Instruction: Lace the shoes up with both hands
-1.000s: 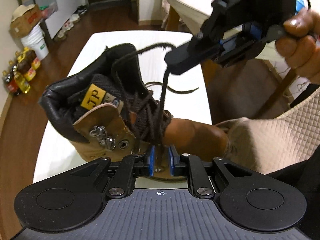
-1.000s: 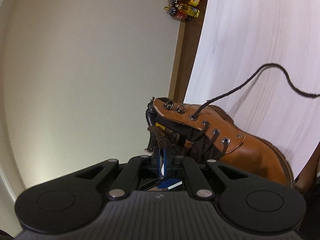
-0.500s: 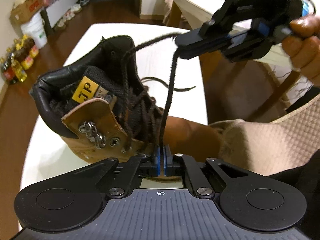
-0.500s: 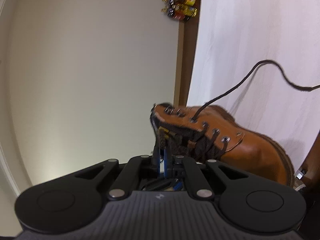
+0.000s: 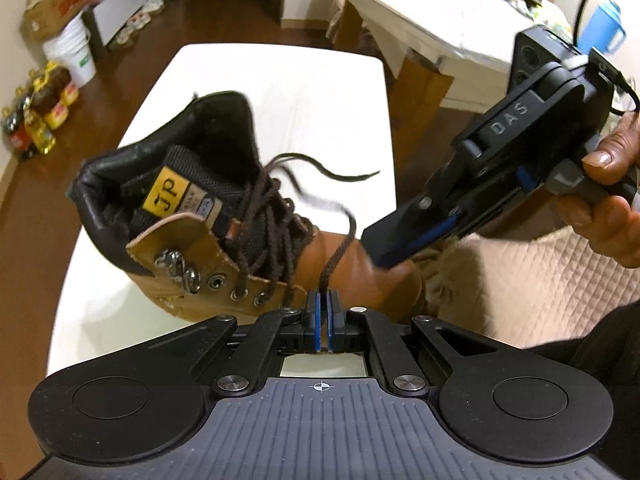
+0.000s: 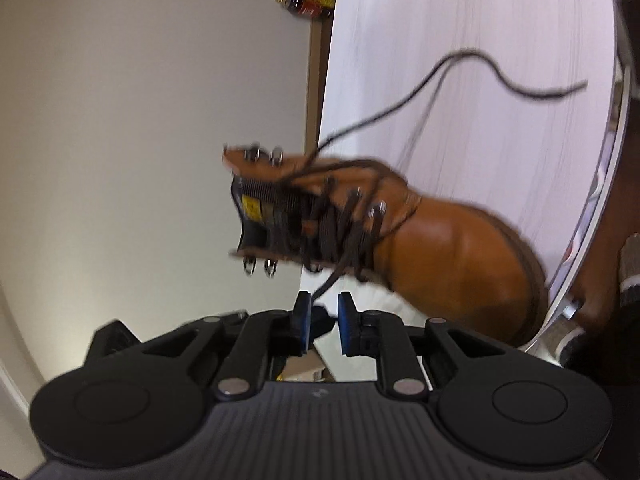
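A tan leather boot (image 5: 352,276) with a black collar and dark brown laces lies on the white table (image 5: 320,92). My left gripper (image 5: 323,304) is shut on one lace end (image 5: 334,256) that rises from the jaws. My right gripper (image 6: 323,316) is open, the jaws a little apart, with that lace (image 6: 328,284) running loose just in front of them; it also shows in the left wrist view (image 5: 384,248), low beside the boot's toe. The other lace end (image 6: 500,76) trails over the table. The boot (image 6: 452,256) is blurred in the right wrist view.
Bottles (image 5: 36,116) stand on the wooden floor at the left, with a white bucket (image 5: 74,54) and a cardboard box behind. A round cloth-covered table (image 5: 432,12) stands at the back right. A quilted cushion (image 5: 520,280) lies under the right hand.
The right gripper has opened, let go of the lace and dropped from above the boot to beside its toe. The left gripper has stayed shut on its lace.
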`<control>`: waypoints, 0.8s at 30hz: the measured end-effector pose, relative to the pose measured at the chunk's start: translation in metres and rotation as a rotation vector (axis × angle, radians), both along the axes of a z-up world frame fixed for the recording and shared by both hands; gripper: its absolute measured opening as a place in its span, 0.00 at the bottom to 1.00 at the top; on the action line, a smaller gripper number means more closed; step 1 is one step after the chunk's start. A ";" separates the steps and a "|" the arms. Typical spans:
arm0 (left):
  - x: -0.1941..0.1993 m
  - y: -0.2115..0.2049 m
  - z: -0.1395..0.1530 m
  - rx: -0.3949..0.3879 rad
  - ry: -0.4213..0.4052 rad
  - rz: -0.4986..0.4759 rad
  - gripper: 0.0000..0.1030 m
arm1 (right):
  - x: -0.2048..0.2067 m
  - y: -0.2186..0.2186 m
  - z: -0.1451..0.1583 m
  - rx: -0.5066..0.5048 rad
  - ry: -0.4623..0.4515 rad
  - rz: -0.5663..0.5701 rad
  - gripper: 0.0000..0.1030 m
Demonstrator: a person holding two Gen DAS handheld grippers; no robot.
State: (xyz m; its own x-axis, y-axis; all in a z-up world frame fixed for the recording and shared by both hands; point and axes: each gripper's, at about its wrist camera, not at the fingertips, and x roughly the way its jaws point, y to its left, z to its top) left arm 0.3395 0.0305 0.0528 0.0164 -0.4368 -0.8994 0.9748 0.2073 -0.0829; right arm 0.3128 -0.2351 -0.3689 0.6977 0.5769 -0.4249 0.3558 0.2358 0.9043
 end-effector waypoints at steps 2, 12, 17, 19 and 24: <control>-0.005 0.000 0.001 0.012 -0.021 -0.025 0.03 | 0.003 0.006 -0.004 0.015 -0.008 0.000 0.19; -0.009 0.003 0.003 0.021 -0.049 -0.045 0.03 | 0.015 0.022 -0.016 0.046 -0.022 -0.018 0.18; -0.012 0.001 0.004 0.016 -0.053 -0.049 0.03 | 0.013 0.019 -0.016 0.040 -0.032 -0.028 0.04; -0.011 0.000 0.005 0.015 -0.054 -0.048 0.03 | 0.014 0.018 -0.014 0.026 -0.042 -0.031 0.03; -0.007 0.002 0.010 0.007 -0.064 -0.029 0.04 | 0.017 0.015 -0.005 -0.012 -0.068 -0.042 0.03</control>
